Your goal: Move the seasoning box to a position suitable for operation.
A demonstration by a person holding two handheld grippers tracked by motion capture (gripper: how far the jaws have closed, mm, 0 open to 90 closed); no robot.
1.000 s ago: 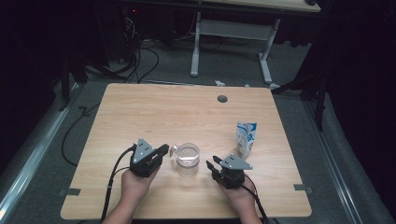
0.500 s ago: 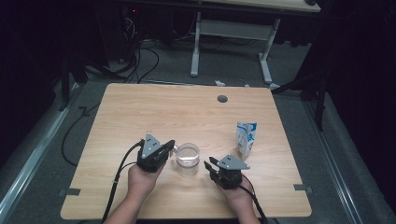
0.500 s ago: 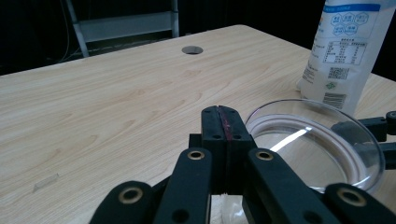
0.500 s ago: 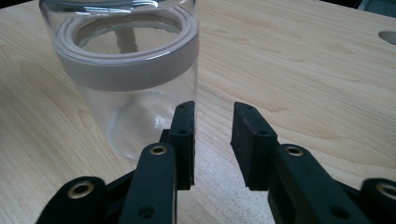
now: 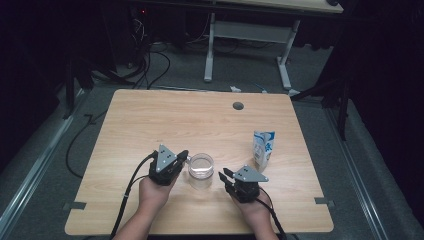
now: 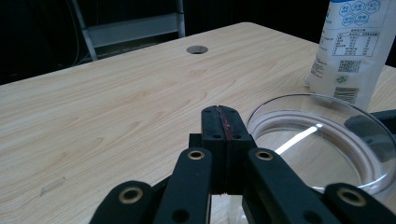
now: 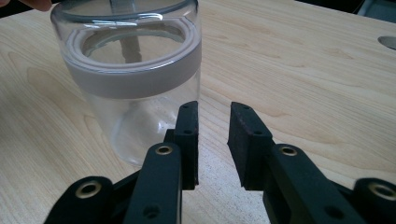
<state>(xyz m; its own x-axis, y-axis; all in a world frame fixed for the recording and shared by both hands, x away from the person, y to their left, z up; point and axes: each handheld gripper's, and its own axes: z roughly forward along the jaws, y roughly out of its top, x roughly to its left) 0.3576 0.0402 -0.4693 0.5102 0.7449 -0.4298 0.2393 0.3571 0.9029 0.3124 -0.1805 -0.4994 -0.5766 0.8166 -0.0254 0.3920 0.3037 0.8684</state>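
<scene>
- Sitting near the front edge of the desk [image 5: 150, 120], the clear glass jar [image 5: 201, 169] stands upright between your two hands, with the milk carton [image 5: 263, 148] just beyond on your right.
- Compared with a second ago, your left gripper [image 5: 183, 155] has edged toward the jar; its jaws are now pressed together on nothing, tips beside the rim.
- Your right gripper [image 7: 212, 140] has just been closing and is still partly spread, with nothing between the pads and the jar off to one side.
- No grasp exists yet, I judge; reopen before reaching.
</scene>
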